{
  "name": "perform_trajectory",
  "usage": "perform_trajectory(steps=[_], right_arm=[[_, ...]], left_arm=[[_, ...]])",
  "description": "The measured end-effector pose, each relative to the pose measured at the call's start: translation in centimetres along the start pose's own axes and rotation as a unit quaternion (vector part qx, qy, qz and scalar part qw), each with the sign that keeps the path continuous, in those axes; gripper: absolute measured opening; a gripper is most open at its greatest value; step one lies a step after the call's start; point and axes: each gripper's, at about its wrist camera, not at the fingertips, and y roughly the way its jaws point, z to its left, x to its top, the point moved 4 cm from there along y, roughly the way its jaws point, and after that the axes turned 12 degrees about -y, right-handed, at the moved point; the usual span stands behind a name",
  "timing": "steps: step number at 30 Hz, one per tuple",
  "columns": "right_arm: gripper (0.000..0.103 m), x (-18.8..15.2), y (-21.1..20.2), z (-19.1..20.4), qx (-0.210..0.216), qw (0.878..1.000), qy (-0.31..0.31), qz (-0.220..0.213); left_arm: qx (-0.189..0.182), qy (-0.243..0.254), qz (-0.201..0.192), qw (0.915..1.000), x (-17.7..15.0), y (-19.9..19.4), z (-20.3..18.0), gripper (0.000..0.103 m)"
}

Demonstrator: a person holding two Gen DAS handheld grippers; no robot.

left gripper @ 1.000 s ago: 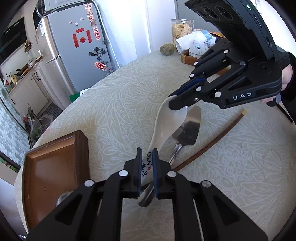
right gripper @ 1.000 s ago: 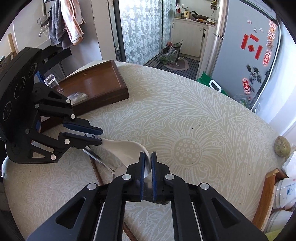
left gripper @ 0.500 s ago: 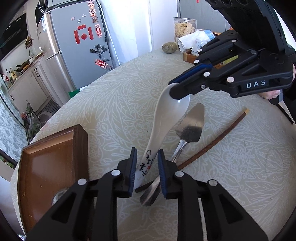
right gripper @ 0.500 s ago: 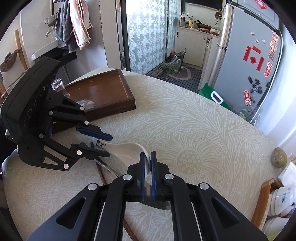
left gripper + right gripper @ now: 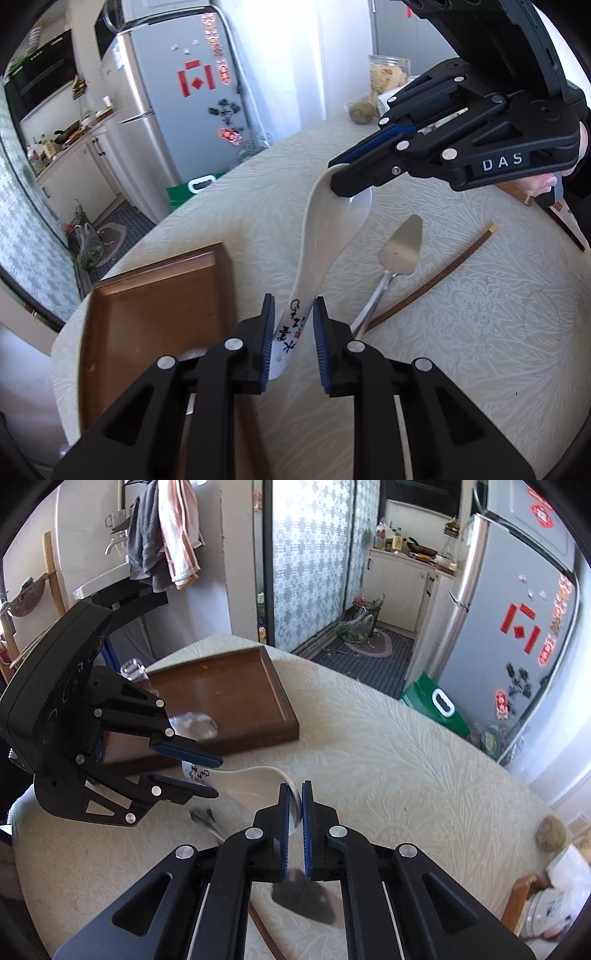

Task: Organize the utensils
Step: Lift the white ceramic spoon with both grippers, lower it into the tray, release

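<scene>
The glossy white ceramic spoon (image 5: 332,236), black brush lettering on its handle, hangs above the patterned bench (image 5: 480,332). The right tongs (image 5: 294,805) clamp its bowl rim; the left tongs (image 5: 293,325) stand apart around the handle. A wooden tray (image 5: 147,314) lies at nine o'clock.

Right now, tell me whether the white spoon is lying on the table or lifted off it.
Lifted. The white spoon hangs above the table, its bowl pinched by the right gripper.

My right gripper (image 5: 294,797) points down, jaws clamped on the spoon (image 5: 325,236) bowl rim. My left gripper (image 5: 293,321) points down too, jaws parted either side of the handle, pads off it.
</scene>
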Motion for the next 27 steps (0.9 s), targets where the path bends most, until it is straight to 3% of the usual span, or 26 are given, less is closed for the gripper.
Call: perform_trajectory(steps=[9,19,24,27], right_arm=[[0.007,6.0,4.4,3.6,0.046,0.998,-0.040,-0.010],[0.007,9.3,9.3,5.8,0.088,0.995,-0.051,-0.008],[0.007,9.7,11.2,5.9,0.098,0.994,-0.052,0.003],[0.007,9.7,12.4,5.8,0.102,0.994,-0.049,0.013]], left_arm=[[0.057,-0.043,0.017,0.9973,-2.6,-2.8,6.2,0.022],[0.106,-0.070,0.043,0.9910,-5.0,-3.2,9.4,0.022],[0.109,-0.085,0.043,0.9894,-5.1,-3.6,10.5,0.022],[0.099,-0.087,0.045,0.9902,-5.1,-3.5,10.3,0.028]])
